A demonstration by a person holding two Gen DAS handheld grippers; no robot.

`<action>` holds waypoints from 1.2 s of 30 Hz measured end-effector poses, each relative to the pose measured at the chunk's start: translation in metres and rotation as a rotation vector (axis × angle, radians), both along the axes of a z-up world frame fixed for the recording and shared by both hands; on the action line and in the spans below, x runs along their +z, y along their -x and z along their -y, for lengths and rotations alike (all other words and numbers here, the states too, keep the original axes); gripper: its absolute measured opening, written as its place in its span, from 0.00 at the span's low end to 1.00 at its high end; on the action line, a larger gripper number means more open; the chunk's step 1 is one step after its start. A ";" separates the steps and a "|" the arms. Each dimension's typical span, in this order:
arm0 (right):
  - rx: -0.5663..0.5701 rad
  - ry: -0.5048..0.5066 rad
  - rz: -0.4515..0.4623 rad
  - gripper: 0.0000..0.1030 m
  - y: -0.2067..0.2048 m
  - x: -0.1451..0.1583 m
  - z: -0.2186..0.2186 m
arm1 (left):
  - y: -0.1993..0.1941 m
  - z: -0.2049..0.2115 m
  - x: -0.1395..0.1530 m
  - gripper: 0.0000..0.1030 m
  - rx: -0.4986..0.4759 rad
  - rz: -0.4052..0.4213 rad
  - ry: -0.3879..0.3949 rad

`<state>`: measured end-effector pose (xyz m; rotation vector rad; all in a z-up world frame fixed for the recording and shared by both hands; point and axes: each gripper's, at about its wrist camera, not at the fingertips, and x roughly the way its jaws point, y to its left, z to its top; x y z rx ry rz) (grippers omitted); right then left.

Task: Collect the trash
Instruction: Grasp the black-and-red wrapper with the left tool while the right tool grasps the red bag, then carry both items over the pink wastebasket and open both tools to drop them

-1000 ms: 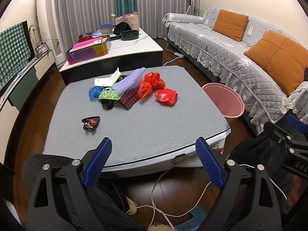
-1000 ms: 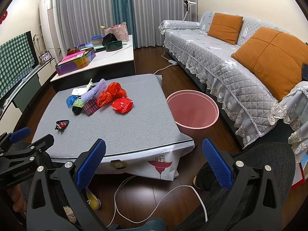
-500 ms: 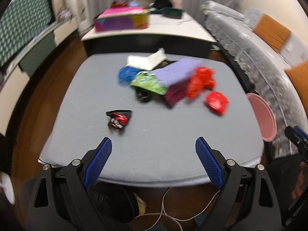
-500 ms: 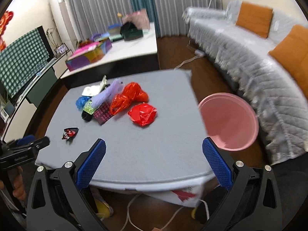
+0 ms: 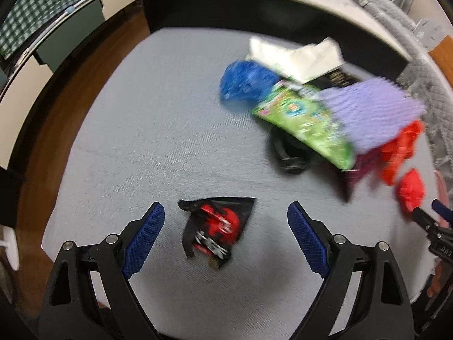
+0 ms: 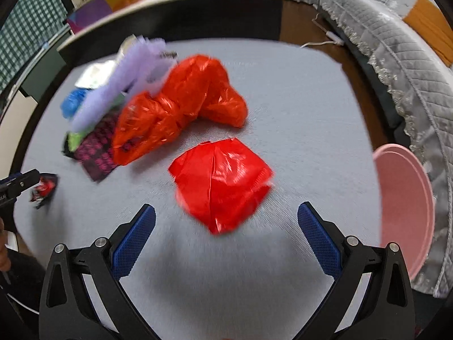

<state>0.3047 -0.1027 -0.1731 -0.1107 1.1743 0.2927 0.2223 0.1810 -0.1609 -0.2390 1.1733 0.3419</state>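
Now far closer than a second ago: left gripper [image 5: 223, 236] spread wide, straddling black-and-red crumpled wrapper [image 5: 216, 233] on grey table [image 5: 141, 130]; right gripper [image 6: 226, 236] likewise spread, low before red crumpled plastic bag [image 6: 222, 187], beside pink round bin [image 6: 405, 212].

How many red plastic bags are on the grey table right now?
2. One crumpled red bag lies alone between the open fingers of the right gripper. A larger, elongated red-orange bag lies behind it, against the pile of other trash. More could be hidden under that pile.
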 end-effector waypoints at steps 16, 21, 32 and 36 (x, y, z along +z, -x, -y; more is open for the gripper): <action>0.031 0.022 0.088 0.96 -0.008 -0.020 -0.009 | -0.024 -0.012 -0.039 0.90 0.047 -0.077 0.045; 0.031 0.021 0.089 0.96 -0.007 -0.020 -0.009 | -0.024 -0.014 -0.040 0.90 0.048 -0.079 0.043; 0.051 0.023 0.107 0.74 -0.001 -0.014 -0.016 | -0.008 -0.009 -0.028 0.38 0.068 -0.036 0.130; 0.061 0.004 0.113 0.74 0.005 -0.007 -0.014 | 0.000 -0.012 -0.020 0.38 0.064 -0.010 0.165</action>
